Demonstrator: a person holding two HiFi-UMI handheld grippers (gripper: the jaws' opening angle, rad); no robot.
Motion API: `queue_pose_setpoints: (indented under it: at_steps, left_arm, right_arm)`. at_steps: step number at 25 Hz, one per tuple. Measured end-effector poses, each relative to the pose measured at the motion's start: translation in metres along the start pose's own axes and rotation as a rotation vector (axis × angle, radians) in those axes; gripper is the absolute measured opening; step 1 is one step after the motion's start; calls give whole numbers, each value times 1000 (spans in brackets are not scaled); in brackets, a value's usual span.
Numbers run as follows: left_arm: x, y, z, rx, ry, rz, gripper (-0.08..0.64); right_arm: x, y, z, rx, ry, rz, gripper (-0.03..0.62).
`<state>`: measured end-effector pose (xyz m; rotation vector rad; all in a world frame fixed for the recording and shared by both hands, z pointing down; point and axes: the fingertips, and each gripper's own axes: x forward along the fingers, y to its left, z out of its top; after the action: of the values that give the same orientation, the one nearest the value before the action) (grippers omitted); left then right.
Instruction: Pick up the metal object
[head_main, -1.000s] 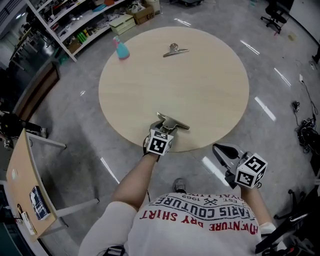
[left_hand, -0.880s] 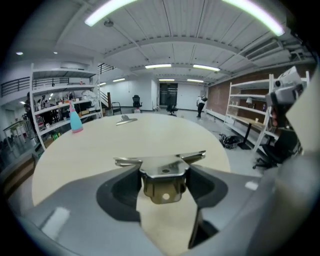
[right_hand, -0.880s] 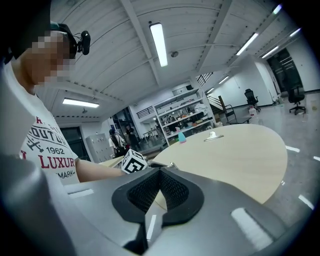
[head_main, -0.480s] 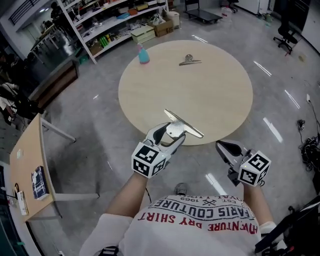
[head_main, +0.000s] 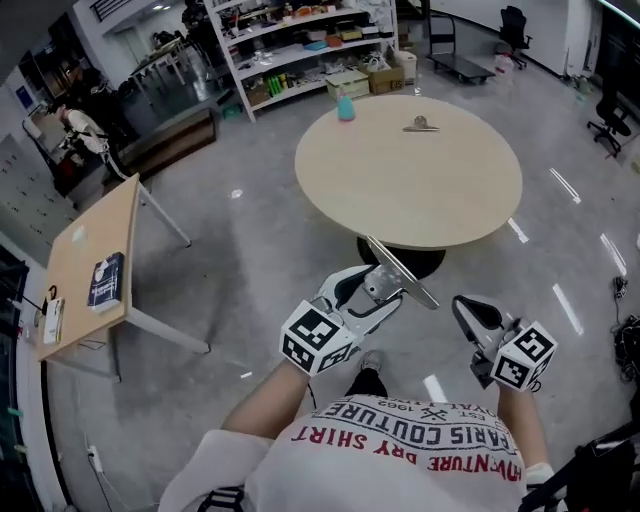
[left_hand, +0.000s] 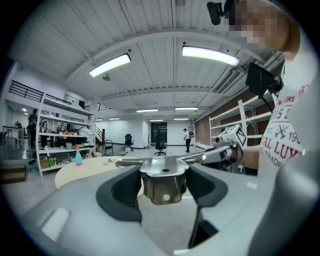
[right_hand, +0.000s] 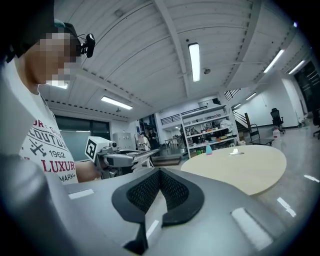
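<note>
A large metal binder clip (head_main: 392, 272) hangs in the air in front of the person, off the round table (head_main: 400, 200). My left gripper (head_main: 365, 292) is shut on it. In the left gripper view the clip's steel body (left_hand: 164, 184) sits clamped between the two dark pads, its wire handles spreading left and right. My right gripper (head_main: 478, 318) is held low at the right with its pads (right_hand: 161, 192) pressed together and nothing in them. A second metal clip (head_main: 421, 125) lies at the table's far side.
A blue spray bottle (head_main: 345, 105) stands at the table's far edge. A wooden side table (head_main: 85, 270) with a book (head_main: 104, 280) is at the left. Shelving (head_main: 300, 40) runs along the back. Grey floor lies between me and the table.
The left gripper has lifted the clip off the table's near edge and drawn it back toward the person. The view has pulled away from the table. The right gripper stays shut at the right.
</note>
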<state>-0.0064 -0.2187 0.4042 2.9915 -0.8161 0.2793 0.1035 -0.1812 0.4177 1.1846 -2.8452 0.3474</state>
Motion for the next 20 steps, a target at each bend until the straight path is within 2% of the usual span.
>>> queue_pose_setpoints:
  at_steps: [4,10,15,20]
  left_arm:
    - [-41,-59,-9,9,18,17,277]
    - [-82,-132,6,4,14,16,276]
    - [-108,-146,27,32,-15,23,278]
    - [-117,-146,25,38,-19,23,276]
  right_arm:
    - [-38,53,-18,-14,15,33,2]
    - [-94,113,-14,-30,15,66,2]
    - [-108,142,0,-64,-3,54,2]
    - [-108,148,-5,-31,-18,42,2]
